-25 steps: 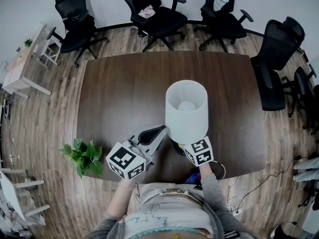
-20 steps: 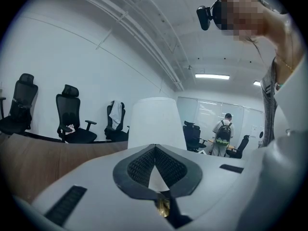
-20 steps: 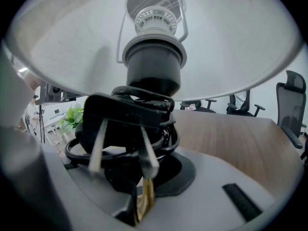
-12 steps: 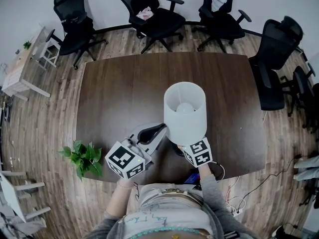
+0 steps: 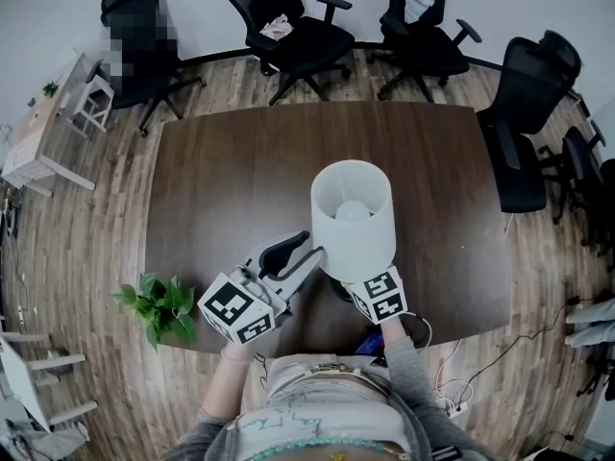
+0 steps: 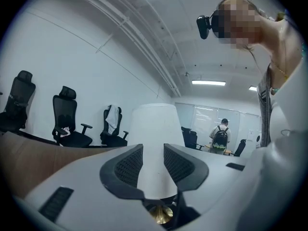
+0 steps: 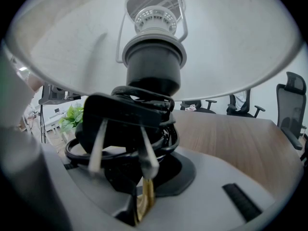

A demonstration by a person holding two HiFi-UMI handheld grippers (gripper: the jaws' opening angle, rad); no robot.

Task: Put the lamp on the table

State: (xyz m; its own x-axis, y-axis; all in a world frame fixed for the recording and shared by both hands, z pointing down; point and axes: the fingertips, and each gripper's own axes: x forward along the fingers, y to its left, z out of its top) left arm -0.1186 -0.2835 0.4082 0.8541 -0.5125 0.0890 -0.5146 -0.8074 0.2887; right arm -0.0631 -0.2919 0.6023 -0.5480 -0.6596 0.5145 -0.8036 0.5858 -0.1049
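The lamp's white shade (image 5: 352,221) stands over the front part of the dark wooden table (image 5: 240,161), bulb visible inside. In the right gripper view, my right gripper (image 7: 144,196) is shut on the lamp's brass stem under the black socket (image 7: 153,64), where the coiled black cord and plug (image 7: 120,124) hang. In the head view only its marker cube (image 5: 382,294) shows, below the shade. My left gripper (image 5: 300,251) points at the shade's lower left edge. Its jaws have just been opening and stand apart, with the shade (image 6: 153,143) showing in the gap (image 6: 153,165), unpressed.
Black office chairs (image 5: 298,36) stand along the far side and another (image 5: 528,113) at the right end. A green potted plant (image 5: 159,303) sits by the table's front left corner. Cables (image 5: 452,392) lie on the wooden floor at the right.
The left gripper's jaws, closed against the shade's lower edge before, have parted. The lamp and the right gripper have stayed where they were.
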